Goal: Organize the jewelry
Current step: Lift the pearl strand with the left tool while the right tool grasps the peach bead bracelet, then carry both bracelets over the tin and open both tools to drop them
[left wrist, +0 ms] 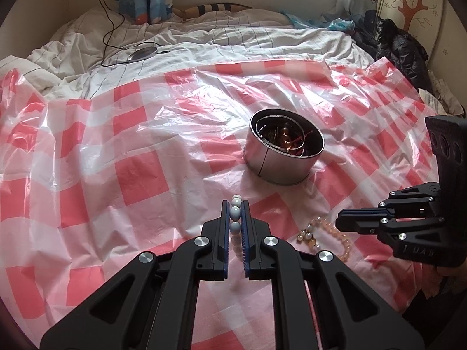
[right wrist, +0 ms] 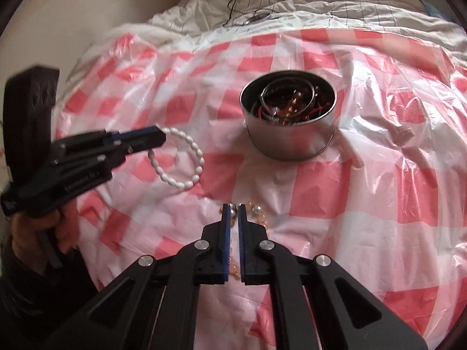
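My left gripper (left wrist: 235,205) is shut on a white bead bracelet (left wrist: 235,213); in the right wrist view the left gripper (right wrist: 159,138) holds the bracelet (right wrist: 178,160) hanging above the cloth. A peach bead bracelet with pearls (left wrist: 324,234) lies on the cloth under my right gripper (left wrist: 338,223). In the right wrist view my right gripper (right wrist: 233,208) has its jaws nearly closed around the peach bracelet (right wrist: 256,211); whether it grips the beads is unclear. A round metal tin (left wrist: 284,150) (right wrist: 289,119) holding bangles and beads stands farther back.
A red-and-white checked plastic sheet (left wrist: 140,175) covers a bed. Rumpled white bedding (left wrist: 204,40) lies behind, with a round grey disc and cable (left wrist: 143,54). A black jacket (left wrist: 400,46) sits at the far right.
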Demonstrator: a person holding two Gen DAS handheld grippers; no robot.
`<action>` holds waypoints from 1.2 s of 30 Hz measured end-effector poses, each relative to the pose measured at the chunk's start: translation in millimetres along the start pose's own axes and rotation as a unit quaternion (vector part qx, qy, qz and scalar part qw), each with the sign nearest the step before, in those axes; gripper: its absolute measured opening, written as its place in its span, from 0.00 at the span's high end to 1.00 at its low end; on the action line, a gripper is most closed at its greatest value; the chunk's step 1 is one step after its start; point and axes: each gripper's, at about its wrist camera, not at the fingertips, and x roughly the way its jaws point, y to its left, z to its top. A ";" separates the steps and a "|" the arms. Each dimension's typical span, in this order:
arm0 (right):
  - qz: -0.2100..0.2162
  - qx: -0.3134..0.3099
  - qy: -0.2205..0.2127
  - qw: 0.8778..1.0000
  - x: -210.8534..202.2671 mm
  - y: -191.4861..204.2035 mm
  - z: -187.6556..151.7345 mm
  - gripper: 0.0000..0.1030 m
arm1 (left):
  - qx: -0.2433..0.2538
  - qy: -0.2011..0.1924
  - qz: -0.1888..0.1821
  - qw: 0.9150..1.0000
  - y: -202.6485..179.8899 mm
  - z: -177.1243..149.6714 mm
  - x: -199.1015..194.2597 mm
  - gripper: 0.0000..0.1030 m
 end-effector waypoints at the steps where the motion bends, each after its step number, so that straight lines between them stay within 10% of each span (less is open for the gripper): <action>1: 0.007 0.007 -0.005 1.000 -2.6 -2.0 0.4 0.95 | -0.002 -0.002 -0.002 1.000 -0.3 1.0 -0.6 0.94; 6: -0.019 0.009 0.010 1.000 -1.3 -5.4 -0.9 0.91 | -0.003 0.000 -0.005 1.000 -1.1 2.4 0.4 0.94; 9: -0.064 -0.011 0.033 0.997 16.8 -4.4 -6.3 0.55 | -0.003 -0.001 -0.005 1.000 -1.3 2.6 -0.1 0.94; 13: -0.117 -0.092 0.046 0.988 36.7 19.8 -16.0 0.60 | -0.002 -0.001 -0.006 1.000 -1.1 1.8 1.0 0.94; 14: -0.129 -0.114 0.046 0.984 38.6 28.3 -17.9 0.93 | -0.002 -0.001 -0.006 1.000 -1.3 1.8 0.8 0.94; 16: -0.135 -0.115 0.051 0.983 41.7 30.3 -20.0 0.92 | -0.003 -0.002 -0.006 1.000 -1.2 1.8 0.4 0.94; 24: 0.033 0.011 0.002 0.999 6.1 6.8 -5.1 0.92 | -0.011 -0.019 -0.014 1.000 0.6 6.9 -10.9 0.94; 36: 0.170 0.111 -0.122 0.971 -62.3 -11.8 33.8 0.92 | -0.033 -0.059 -0.070 0.995 -8.2 31.6 -37.0 0.94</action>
